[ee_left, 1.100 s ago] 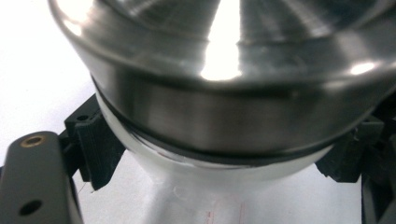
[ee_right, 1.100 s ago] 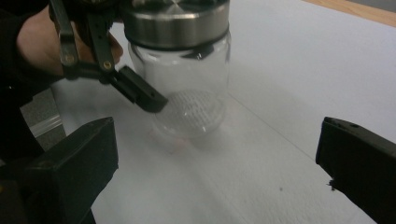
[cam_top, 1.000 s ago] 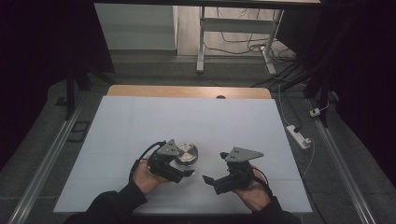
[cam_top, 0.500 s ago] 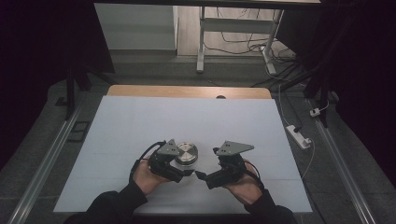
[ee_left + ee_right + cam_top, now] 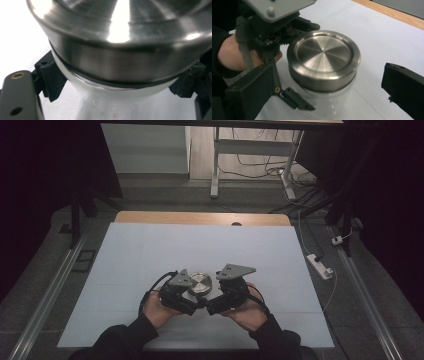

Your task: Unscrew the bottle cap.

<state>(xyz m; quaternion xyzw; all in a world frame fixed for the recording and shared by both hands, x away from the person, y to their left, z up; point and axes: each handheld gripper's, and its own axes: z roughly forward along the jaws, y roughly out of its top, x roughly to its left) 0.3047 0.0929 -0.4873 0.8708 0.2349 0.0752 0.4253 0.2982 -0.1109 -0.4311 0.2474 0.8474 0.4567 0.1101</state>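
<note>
Glass jar (image 5: 324, 100) with a steel lid (image 5: 202, 281) stands upright on the white desk (image 5: 150, 250), near the person's edge and about mid-width. The left gripper (image 5: 186, 299) has its fingers (image 5: 51, 81) clenched on the clear body just under the lid rim, 1 on each side. That looks like bracing: the jar is pinned so it can't spin or slide while the lid gets worked.

The right gripper (image 5: 214, 306) is just beside the jar on the other side, its fingers (image 5: 404, 87) released and spread with nothing between them. In the right gripper view the lid (image 5: 323, 58) lies between the 2 black fingers, so it's probably lining up to take the lid. The view is too oblique to say whether either finger touches yet.

Against the frame 1 second back: the right gripper was well apart from the jar, out toward the right; now it's closed in next to it. Jar and left gripper sit where they were, the grip unchanged.
</note>
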